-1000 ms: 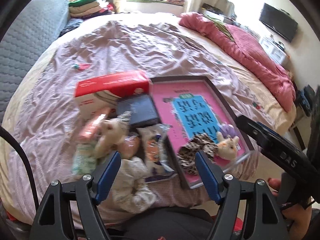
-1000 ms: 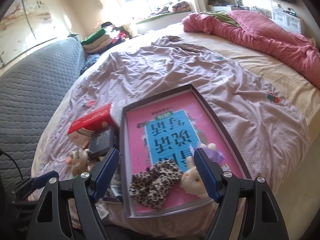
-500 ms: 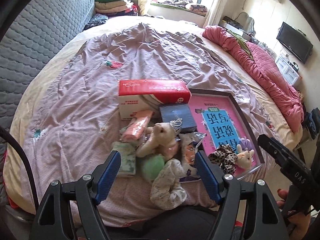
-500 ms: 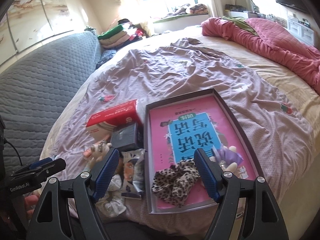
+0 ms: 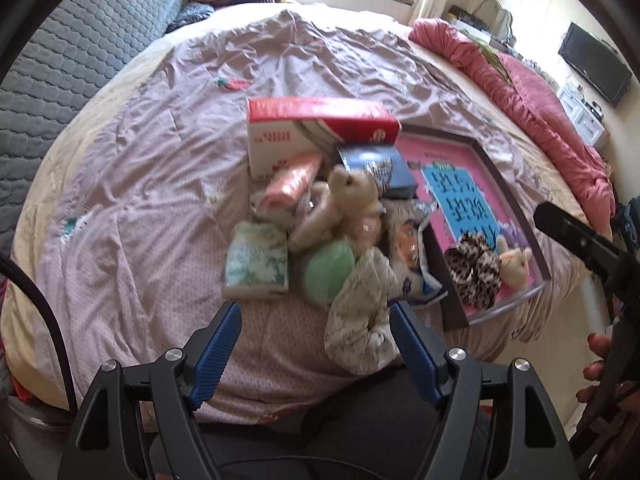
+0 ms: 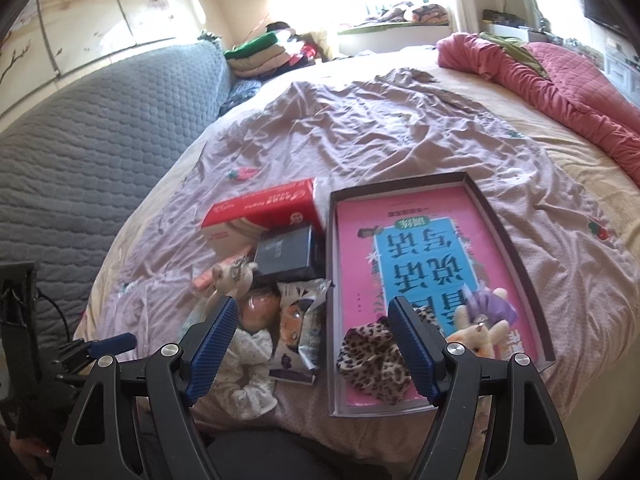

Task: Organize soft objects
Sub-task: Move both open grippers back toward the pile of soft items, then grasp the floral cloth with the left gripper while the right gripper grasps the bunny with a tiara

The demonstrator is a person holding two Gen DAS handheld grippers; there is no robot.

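A pile of items lies on the bed near its front edge: a beige plush toy [image 5: 344,204], a green round pad [image 5: 328,270], a white floral scrunchie [image 5: 362,312], a tissue pack [image 5: 256,262] and a pink pack [image 5: 290,184]. A dark-rimmed tray [image 6: 498,216] with a pink and blue book holds a leopard scrunchie [image 6: 376,364] and a small plush with purple [image 6: 486,320]. My left gripper [image 5: 314,342] hovers open just short of the pile, the floral scrunchie by its right finger. My right gripper [image 6: 312,338] is open above a snack packet [image 6: 298,332], holding nothing.
A red and white box [image 5: 316,128] and a dark blue box [image 5: 378,166] lie behind the pile. A pink quilt [image 6: 552,76] is bunched at the bed's far right. A grey padded headboard [image 6: 80,140] runs along the left. Folded clothes [image 6: 260,54] are stacked beyond the bed.
Both views have shifted left: the pile now sits centred in the left wrist view and closer, and the tray has slid toward the right in both views. Both grippers stay open.
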